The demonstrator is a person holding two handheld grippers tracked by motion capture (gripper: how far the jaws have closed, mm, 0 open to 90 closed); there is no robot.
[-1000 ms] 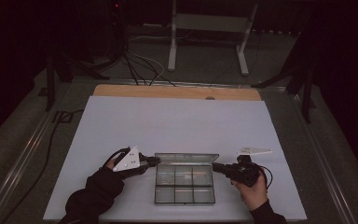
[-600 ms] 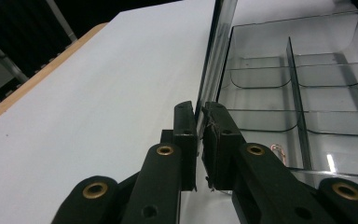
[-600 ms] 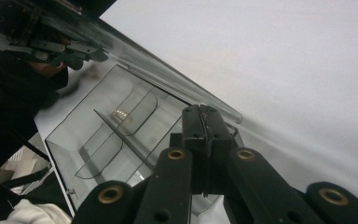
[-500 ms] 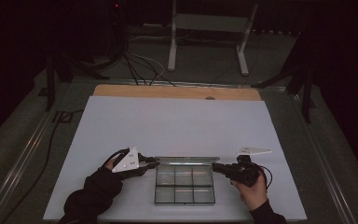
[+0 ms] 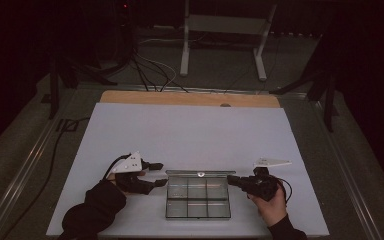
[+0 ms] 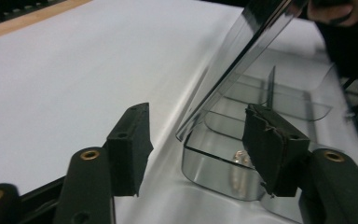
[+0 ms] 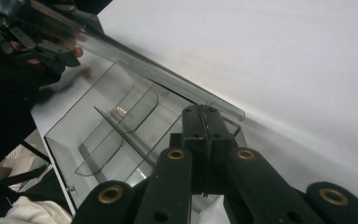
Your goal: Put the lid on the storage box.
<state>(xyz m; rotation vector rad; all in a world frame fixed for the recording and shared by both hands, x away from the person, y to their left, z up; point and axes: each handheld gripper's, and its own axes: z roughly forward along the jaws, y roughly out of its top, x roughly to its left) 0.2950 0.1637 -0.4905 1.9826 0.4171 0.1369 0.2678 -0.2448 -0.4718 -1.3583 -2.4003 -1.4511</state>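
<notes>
On the white surface, the clear compartment box stands lid-up; the left gripper gapes released beside it, the right gripper clenched.

Clear compartment box, lid raised, on table.

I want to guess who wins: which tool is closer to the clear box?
Right. The right tool touches the clear box at its right edge; the left tool sits open just beside its left edge.
</notes>
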